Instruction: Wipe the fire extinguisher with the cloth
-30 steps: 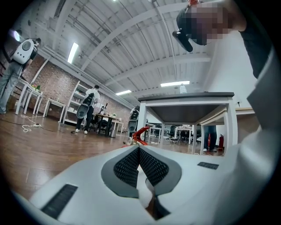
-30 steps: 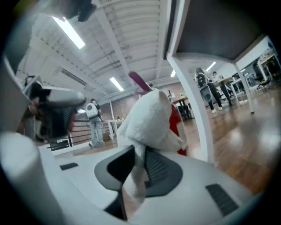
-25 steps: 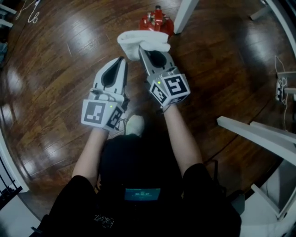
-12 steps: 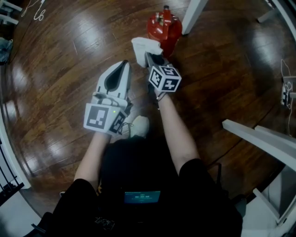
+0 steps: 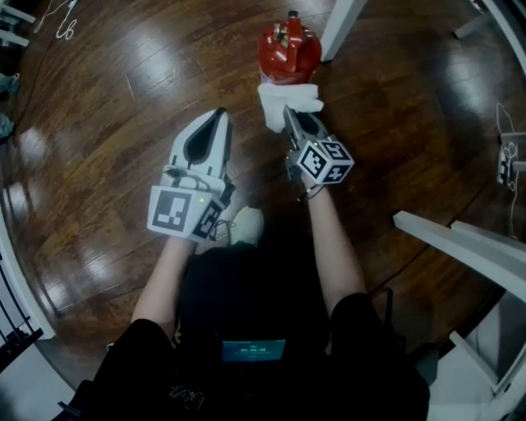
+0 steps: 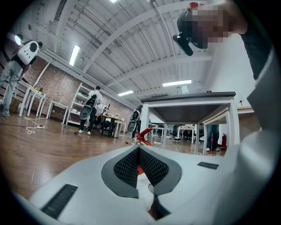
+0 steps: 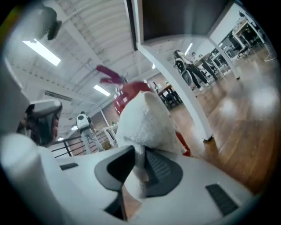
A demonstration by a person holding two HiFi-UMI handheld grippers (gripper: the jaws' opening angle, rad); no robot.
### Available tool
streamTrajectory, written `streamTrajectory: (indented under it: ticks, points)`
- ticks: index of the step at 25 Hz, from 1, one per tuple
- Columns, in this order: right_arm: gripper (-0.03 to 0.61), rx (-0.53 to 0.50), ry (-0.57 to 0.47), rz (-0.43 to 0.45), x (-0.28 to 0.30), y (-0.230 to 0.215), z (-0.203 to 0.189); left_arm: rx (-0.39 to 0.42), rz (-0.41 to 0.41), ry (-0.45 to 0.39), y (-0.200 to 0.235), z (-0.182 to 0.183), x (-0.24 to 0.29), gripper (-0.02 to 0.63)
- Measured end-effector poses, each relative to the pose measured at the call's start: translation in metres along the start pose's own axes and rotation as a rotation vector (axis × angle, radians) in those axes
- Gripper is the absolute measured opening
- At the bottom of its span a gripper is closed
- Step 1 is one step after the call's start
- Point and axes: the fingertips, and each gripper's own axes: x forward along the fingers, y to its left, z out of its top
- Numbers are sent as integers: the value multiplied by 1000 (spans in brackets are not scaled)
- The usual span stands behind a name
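Note:
A red fire extinguisher [image 5: 289, 51] stands upright on the wooden floor beside a white table leg. My right gripper [image 5: 290, 115] is shut on a white cloth [image 5: 286, 100], and the cloth lies against the near side of the extinguisher's body. In the right gripper view the cloth [image 7: 142, 125] bulges out of the shut jaws and covers most of the red extinguisher [image 7: 131, 93] behind it. My left gripper [image 5: 215, 117] hangs to the left of the cloth, shut and holding nothing. In the left gripper view the extinguisher's handle [image 6: 144, 135] shows just over the jaws.
A white table leg [image 5: 339, 29] rises right of the extinguisher. Another white table frame [image 5: 460, 242] crosses the lower right. Cables [image 5: 59, 25] lie on the floor at the far left. People walk among desks [image 6: 94, 115] in the distance. A white shoe [image 5: 244, 222] rests below the grippers.
My right gripper has carried the cloth to the right and down along the near side of the extinguisher. The left gripper has stayed where it was.

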Motion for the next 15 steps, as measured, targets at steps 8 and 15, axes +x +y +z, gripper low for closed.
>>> streamTrajectory:
  ticks: [8,15]
  points:
    - [80,-93,-363,148,-74,38,189,2,-25,-6,-14,0,6,0]
    - [80,-200,-351,25,-27,10,214,2,-23,12,-14,-5,5,0]
